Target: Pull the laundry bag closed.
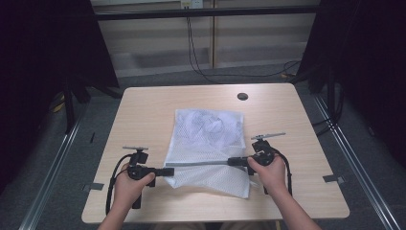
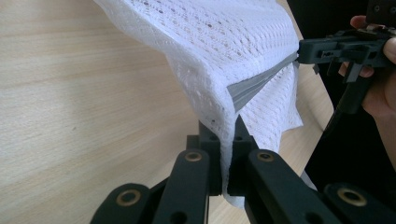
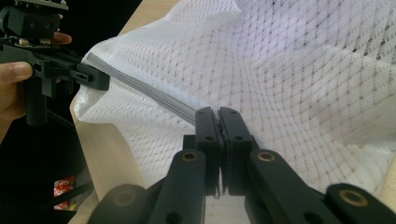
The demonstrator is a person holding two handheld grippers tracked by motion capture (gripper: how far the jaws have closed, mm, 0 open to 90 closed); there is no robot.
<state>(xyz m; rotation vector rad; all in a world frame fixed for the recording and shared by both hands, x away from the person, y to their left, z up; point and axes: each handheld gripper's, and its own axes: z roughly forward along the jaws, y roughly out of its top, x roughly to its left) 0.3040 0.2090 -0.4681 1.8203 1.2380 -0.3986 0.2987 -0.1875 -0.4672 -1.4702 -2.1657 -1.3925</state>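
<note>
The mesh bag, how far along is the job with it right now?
Done: both grips are on. The left gripper and right gripper are shut on the mesh bag at either end of its grey zipper band, stretched taut. Whether it gets opened or folded next is unclear.

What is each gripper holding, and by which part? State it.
Both hold the white mesh bag by its grey zipper band: the left gripper is shut on the band's left end, the right gripper on its right end.

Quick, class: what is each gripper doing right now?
Left gripper: closed on the white mesh bag.
Right gripper: closed on the same bag, at its grey band.
</note>
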